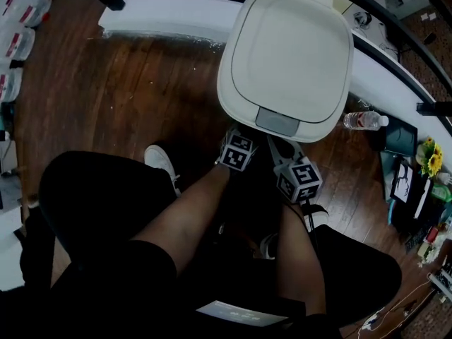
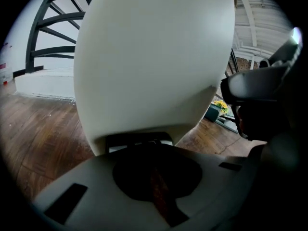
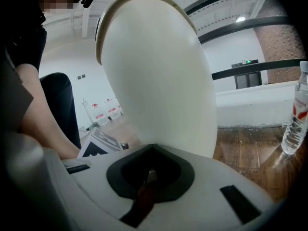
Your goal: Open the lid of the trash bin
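Nearest me were two grippers, the left gripper [image 1: 235, 134] and the right gripper [image 1: 277, 145]. Both had their jaws pressed together on nothing, just beside the one white trash bin [image 1: 224, 83] at twelve o'clock. Its lid [image 1: 293, 44] was down, hiding the contents. One water bottle [image 1: 365, 121] stood at the bin's three o'clock.

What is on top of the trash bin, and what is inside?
Its shut white lid, with a grey latch at the near edge. The lid hides whatever is inside.
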{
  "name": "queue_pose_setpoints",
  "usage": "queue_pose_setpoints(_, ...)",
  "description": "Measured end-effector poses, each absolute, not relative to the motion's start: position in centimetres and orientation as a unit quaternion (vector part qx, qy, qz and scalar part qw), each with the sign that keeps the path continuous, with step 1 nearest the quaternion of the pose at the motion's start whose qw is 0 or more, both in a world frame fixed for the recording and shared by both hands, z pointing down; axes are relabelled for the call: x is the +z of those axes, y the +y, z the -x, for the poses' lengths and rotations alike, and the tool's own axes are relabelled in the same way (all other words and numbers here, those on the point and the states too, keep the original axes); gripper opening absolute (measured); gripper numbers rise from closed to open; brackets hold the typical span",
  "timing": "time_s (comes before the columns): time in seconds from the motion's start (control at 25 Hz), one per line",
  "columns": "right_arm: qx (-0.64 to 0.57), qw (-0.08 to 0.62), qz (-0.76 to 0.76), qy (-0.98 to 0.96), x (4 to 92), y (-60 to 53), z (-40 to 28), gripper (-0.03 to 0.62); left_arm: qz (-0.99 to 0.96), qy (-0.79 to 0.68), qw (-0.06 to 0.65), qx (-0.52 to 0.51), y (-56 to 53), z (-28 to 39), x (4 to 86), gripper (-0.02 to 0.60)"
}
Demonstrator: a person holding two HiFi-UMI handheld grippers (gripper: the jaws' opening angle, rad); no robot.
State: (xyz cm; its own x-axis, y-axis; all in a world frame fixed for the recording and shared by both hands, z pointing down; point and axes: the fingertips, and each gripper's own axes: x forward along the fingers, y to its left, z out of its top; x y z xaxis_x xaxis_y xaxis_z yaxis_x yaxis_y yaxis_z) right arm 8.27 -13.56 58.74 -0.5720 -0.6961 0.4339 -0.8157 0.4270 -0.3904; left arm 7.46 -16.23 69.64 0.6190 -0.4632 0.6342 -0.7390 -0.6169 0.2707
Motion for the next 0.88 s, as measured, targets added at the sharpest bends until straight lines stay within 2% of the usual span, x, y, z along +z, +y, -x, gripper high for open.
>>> queue_pose_setpoints(0.32,0.295,0.111,-0.455,-0.833,59.0,-13.1,-9.5,0.018,-0.853,-0.351,0.269,0.278,-16.4,-7.9,71.0,0.04)
queue_pose_setpoints(0.48,0.304,0.085,-0.455,-0.833,58.8,-13.1,-9.7,0.018,-0.843,-0.366,0.29,0.268,-16.7,-7.9,71.3,0.04)
queue_pose_setpoints(0.88,0.298,0.101,-0.464,-0.828,59.0,-13.1,-10.3,0.018,-0.834,-0.374,0.293,0.282,-16.6,-8.2,71.8,0.041)
